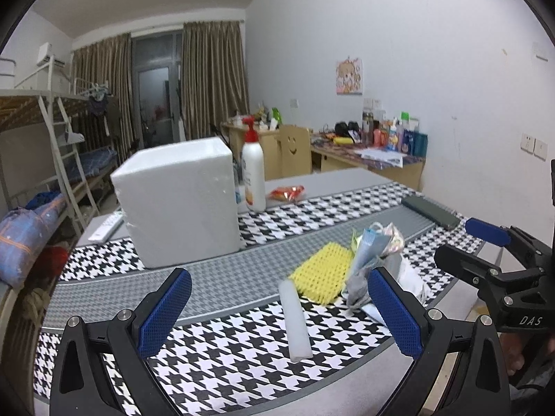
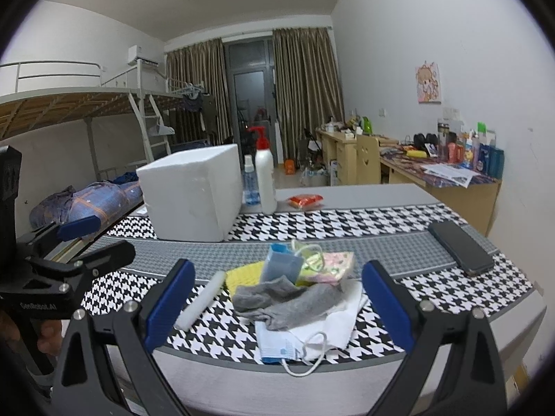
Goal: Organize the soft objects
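Note:
A pile of soft things lies on the houndstooth table cloth (image 2: 347, 225): a grey sock (image 2: 291, 300), a face mask (image 2: 291, 346), a white tissue (image 2: 341, 326), a yellow foam net (image 1: 321, 272), a blue pouch (image 2: 281, 265), a pink patterned cloth (image 2: 338, 263) and a white foam stick (image 1: 295, 319). A white foam box (image 1: 180, 201) stands behind to the left. My left gripper (image 1: 277, 312) is open and empty above the foam stick. My right gripper (image 2: 277, 305) is open and empty in front of the sock.
A white pump bottle (image 1: 253, 173) and a small clear bottle (image 2: 250, 183) stand beside the box, with a red snack packet (image 1: 288, 192) behind. A dark phone (image 2: 461, 248) lies at the right. A remote (image 1: 105, 227) lies left of the box.

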